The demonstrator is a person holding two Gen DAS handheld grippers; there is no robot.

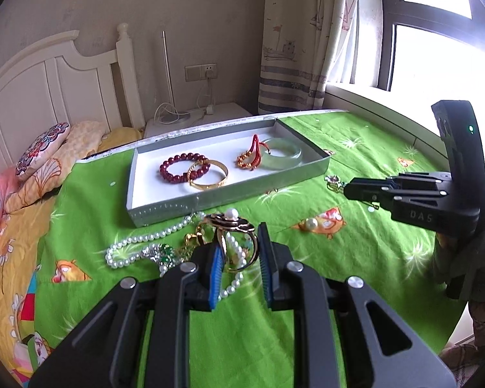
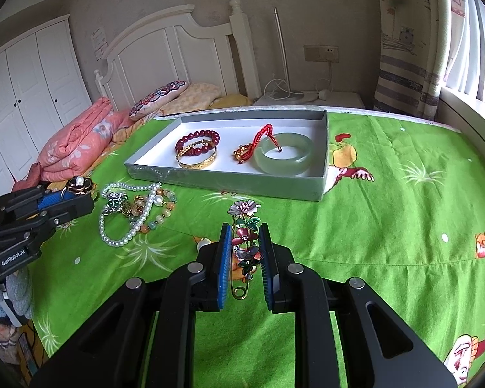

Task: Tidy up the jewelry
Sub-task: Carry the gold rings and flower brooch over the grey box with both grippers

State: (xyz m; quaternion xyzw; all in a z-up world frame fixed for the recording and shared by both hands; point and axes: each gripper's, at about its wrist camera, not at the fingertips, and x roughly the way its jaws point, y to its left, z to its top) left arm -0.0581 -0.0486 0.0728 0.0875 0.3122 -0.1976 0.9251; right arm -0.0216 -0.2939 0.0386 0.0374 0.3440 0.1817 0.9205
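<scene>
Both grippers near tray (image 2: pixel 210 182) edge: left (image 1: pixel 239 255) around ring (image 1: pixel 234 223); right (image 2: pixel 245 252) around brooch (image 2: pixel 245 239).

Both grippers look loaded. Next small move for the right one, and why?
Probably carry the flower brooch forward to the grey tray and release it on the bare white floor. The right gripper is shut on the brooch; the tray already holds the red bead bracelet, gold bangle and jade bangle.

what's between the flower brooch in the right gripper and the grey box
Nothing visible. The right gripper holds the flower brooch, and only bare green sheet lies between it and the grey box.
</scene>
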